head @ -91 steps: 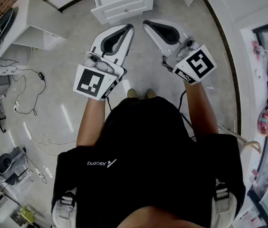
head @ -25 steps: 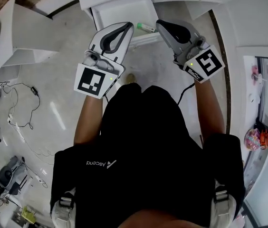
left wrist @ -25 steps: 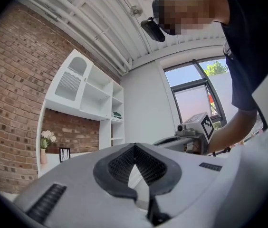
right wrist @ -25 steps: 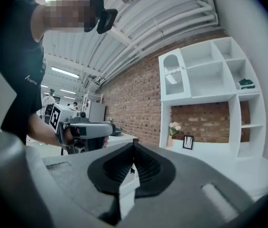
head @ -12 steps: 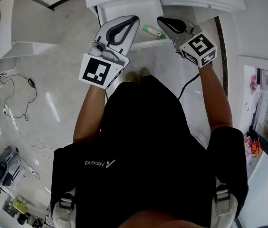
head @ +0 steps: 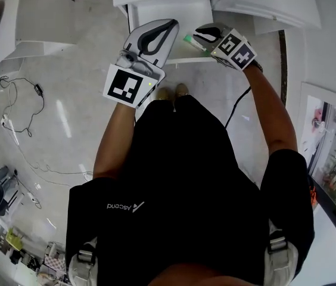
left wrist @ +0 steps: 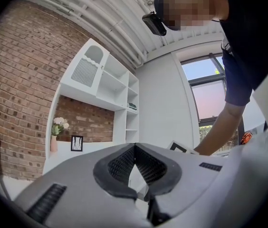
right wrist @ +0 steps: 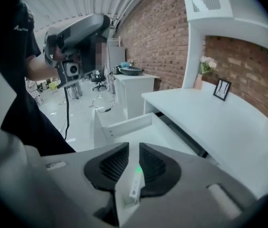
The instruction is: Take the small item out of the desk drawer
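Observation:
The white desk drawer (head: 167, 9) stands pulled out at the top of the head view. In it lies the small item (head: 187, 39), a white tube with a green end. My right gripper (head: 198, 33) hovers just over that tube. Its jaws are opening, and the tube (right wrist: 135, 183) shows through the narrow gap between them, lying on the drawer floor (right wrist: 124, 123) with neither pad pressing on it. My left gripper (head: 170, 24) hangs over the drawer's left part, its tips (left wrist: 135, 147) closed together on nothing.
The white desk top (right wrist: 210, 122) runs along a brick wall and carries a vase (right wrist: 199, 80) and a small frame (right wrist: 222, 89). Cables (head: 22, 100) trail over the floor at left. The person's shoes (head: 173, 92) stand right in front of the drawer.
The drawer went from shut to pulled out. Over the last second the right gripper swung left over the tube and its jaws parted. The left gripper barely shifted.

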`<state>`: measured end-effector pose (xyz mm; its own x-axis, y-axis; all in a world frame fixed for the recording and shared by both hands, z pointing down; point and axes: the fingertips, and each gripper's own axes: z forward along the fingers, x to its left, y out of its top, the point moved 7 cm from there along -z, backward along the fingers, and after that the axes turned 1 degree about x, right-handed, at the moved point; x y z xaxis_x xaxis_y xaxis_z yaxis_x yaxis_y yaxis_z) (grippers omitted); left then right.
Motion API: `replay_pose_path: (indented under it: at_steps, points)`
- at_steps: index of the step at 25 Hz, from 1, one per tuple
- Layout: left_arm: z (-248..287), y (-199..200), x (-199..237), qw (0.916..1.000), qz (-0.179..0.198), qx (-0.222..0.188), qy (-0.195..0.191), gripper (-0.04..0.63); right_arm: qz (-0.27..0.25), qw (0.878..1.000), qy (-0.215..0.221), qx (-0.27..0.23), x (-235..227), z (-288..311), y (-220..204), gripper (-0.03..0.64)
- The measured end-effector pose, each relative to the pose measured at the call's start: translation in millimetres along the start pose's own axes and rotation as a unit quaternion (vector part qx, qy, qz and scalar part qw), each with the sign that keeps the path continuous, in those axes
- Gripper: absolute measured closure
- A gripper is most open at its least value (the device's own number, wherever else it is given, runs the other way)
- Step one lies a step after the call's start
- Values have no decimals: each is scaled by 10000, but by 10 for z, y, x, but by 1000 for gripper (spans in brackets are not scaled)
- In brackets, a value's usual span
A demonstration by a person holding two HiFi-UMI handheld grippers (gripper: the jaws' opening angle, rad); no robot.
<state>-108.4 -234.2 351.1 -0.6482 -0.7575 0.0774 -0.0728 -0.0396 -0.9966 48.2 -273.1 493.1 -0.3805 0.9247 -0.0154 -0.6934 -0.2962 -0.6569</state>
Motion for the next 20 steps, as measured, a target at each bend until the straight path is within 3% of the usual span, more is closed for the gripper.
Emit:
replay_pose_path:
  at_steps: [5, 12, 20]
  points:
    - [45, -100, 77, 9997, -50, 158, 192, 597, 110, 9954, 508, 801, -126, 419, -306, 493]
    - [62, -172, 129, 9985, -93, 295, 441, 597, 268, 9820, 930, 1621, -226, 801, -613, 458]
    - [17, -303, 234, 9964, -172, 441, 707, 597, 312, 9649, 990, 2410, -336, 1165, -854, 439]
